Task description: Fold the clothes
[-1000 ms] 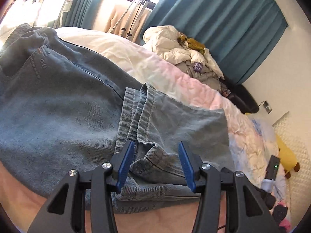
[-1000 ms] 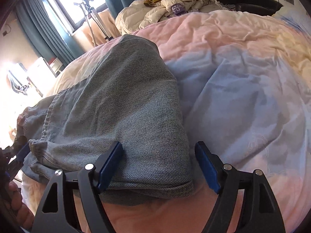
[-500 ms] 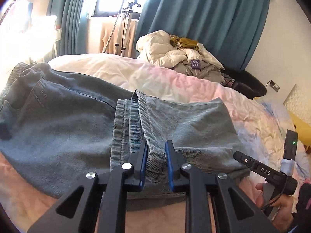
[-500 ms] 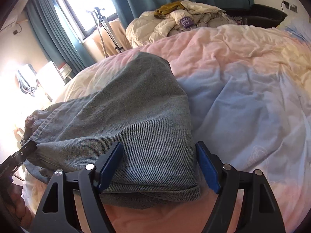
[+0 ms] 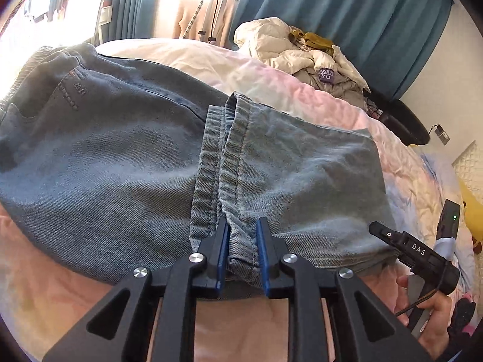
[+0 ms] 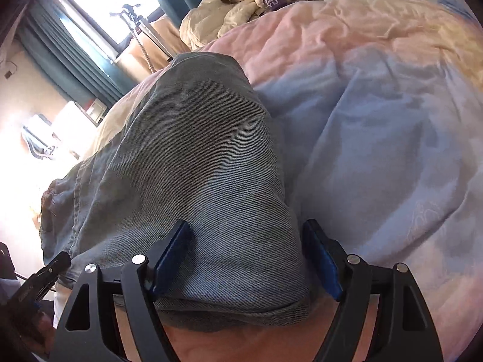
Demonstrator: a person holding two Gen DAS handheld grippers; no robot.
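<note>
Blue denim jeans (image 5: 105,157) lie on the bed with the legs folded back over the seat, their hems (image 5: 229,157) running up the middle of the left wrist view. My left gripper (image 5: 242,241) pinches the bunched hem at the near edge; its jaws are opening slightly, with the cloth still pressed between the blue pads. In the right wrist view the folded jeans (image 6: 196,157) reach toward me. My right gripper (image 6: 247,241) stands open, straddling the near fold: one pad lies over the denim, the other beside its edge. A hand holds that gripper (image 5: 413,253) at the lower right.
A pink and pale blue duvet (image 6: 377,120) covers the bed. A heap of cream and grey clothes (image 5: 295,51) lies at the far end, before teal curtains (image 5: 347,15). A tripod stand (image 5: 211,6) is by the window. A black seat (image 5: 401,120) and a yellow plush toy (image 5: 474,214) are on the right.
My left gripper's jaws went from wide open to closed on the jeans hem, then eased a little. The right gripper stayed open over the fold and now shows in the left wrist view.
</note>
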